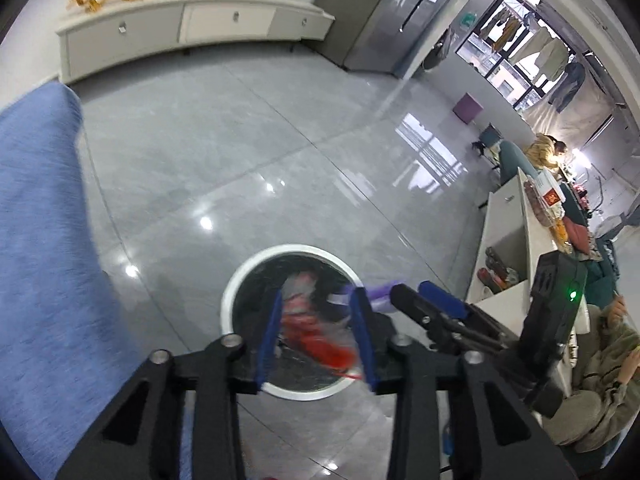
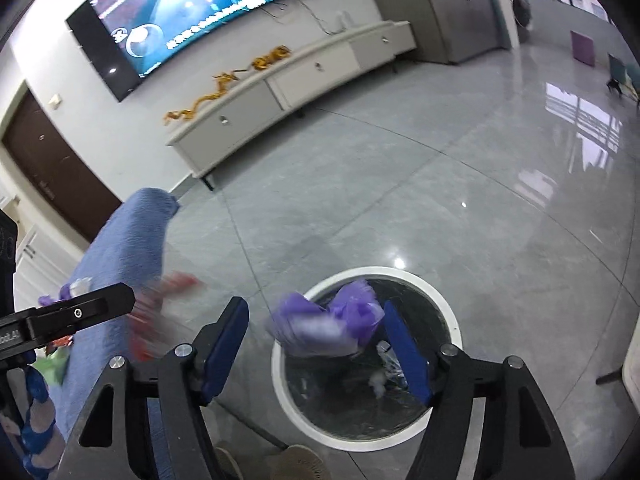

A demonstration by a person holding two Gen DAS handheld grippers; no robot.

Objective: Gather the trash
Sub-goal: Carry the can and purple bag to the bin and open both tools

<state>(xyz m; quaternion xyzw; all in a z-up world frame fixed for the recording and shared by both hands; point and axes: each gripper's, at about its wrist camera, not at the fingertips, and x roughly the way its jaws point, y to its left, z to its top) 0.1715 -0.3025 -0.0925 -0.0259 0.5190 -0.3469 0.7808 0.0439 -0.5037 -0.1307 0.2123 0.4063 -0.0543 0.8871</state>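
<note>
the white-rimmed bin (image 2: 366, 354) stands on bare grey floor (image 1: 248, 152), and its mouth is open from above. floor beyond the bin is clear all the way to the long white cabinet (image 1: 192, 24) by the wall. just left of the bin a blue-covered piece of furniture (image 1: 40, 240) rises and blocks that side. right of the bin a white shelf unit (image 1: 508, 248) closes the way. directly over the bin's mouth a purple bag (image 2: 336, 320) and a blurred red-and-clear wrapper (image 1: 316, 332) fill part of the opening, each between blue fingers (image 1: 362, 320).
</note>
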